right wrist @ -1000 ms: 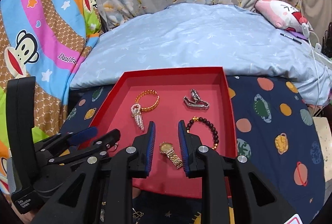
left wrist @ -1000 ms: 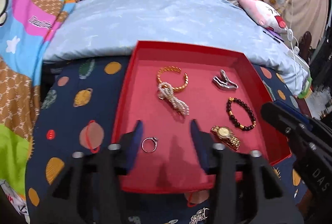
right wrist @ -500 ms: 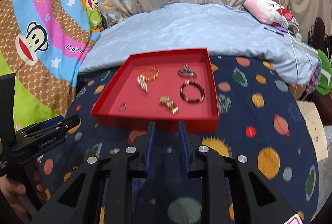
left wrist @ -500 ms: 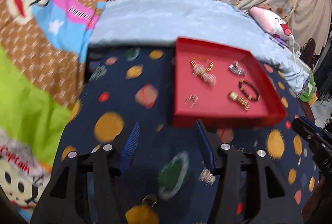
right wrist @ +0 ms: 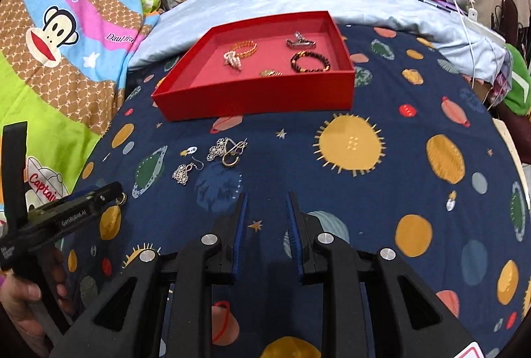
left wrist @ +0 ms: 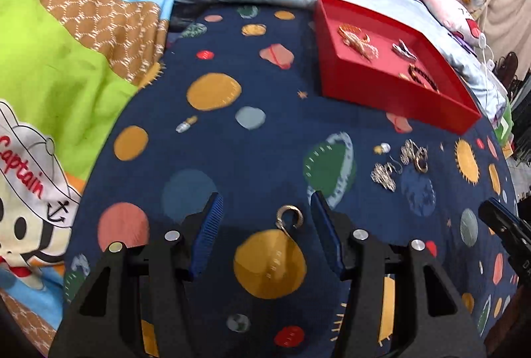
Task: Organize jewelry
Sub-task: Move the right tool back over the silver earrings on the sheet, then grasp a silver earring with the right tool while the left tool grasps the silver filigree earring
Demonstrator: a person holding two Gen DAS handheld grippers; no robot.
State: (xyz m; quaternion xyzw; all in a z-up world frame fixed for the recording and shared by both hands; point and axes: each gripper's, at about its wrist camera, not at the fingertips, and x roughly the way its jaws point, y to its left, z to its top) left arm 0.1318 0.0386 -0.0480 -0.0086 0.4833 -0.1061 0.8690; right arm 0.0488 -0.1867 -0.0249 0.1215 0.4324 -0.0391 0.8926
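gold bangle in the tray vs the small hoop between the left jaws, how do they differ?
The gold bangle lies inside the red tray; the small hoop lies on the planet-print cloth, outside it. The bangle looks twisted or chain-textured, the hoop smooth. A pearl piece overlaps the bangle; the hoop lies alone, framed by open jaws. Both are open-ended gold-toned rings.

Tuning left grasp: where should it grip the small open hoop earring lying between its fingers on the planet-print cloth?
Judging from the left wrist view, the small silver-gold hoop earring lies flat on the navy planet-print cloth, its gap toward the camera. Come straight down with the open left gripper and close across the ring's left and right sides, not the open ends; likely pinching a little cloth.
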